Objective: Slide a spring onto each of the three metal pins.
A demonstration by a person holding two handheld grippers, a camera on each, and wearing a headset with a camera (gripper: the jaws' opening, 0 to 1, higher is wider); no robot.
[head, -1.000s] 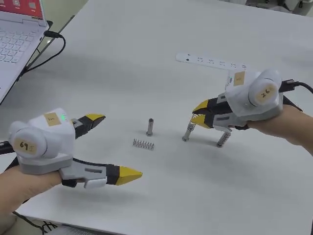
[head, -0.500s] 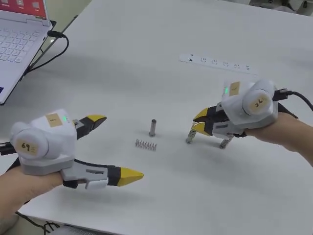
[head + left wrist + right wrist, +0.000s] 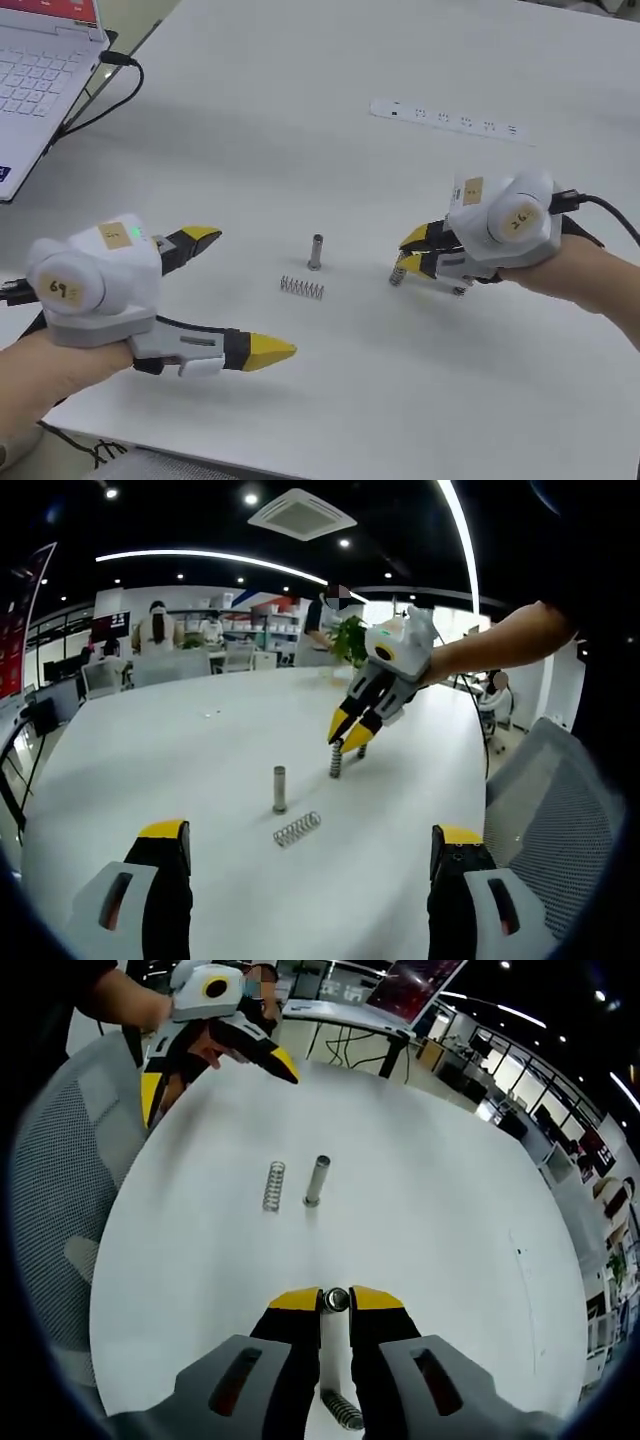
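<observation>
A bare metal pin [image 3: 316,252] stands upright mid-table, with a loose spring [image 3: 301,288] lying just in front of it. To the right, my right gripper [image 3: 414,250] is low over a pin that carries a spring [image 3: 398,273]. In the right gripper view its yellow tips [image 3: 336,1300] close narrowly on that pin's top [image 3: 336,1301]. A second sprung pin [image 3: 340,1408] lies under the jaws. My left gripper [image 3: 240,295] hovers open at the near left, short of the loose spring [image 3: 297,828] and bare pin [image 3: 280,789], with nothing between its jaws.
A white power strip [image 3: 448,118] lies at the far side of the table. A laptop [image 3: 35,75] with a black cable [image 3: 105,100] sits at the far left corner. The near table edge runs just below my left gripper.
My right gripper has sunk lower over the sprung pin, so less of the pin shows beneath it. My left gripper has stayed open in the same spot.
</observation>
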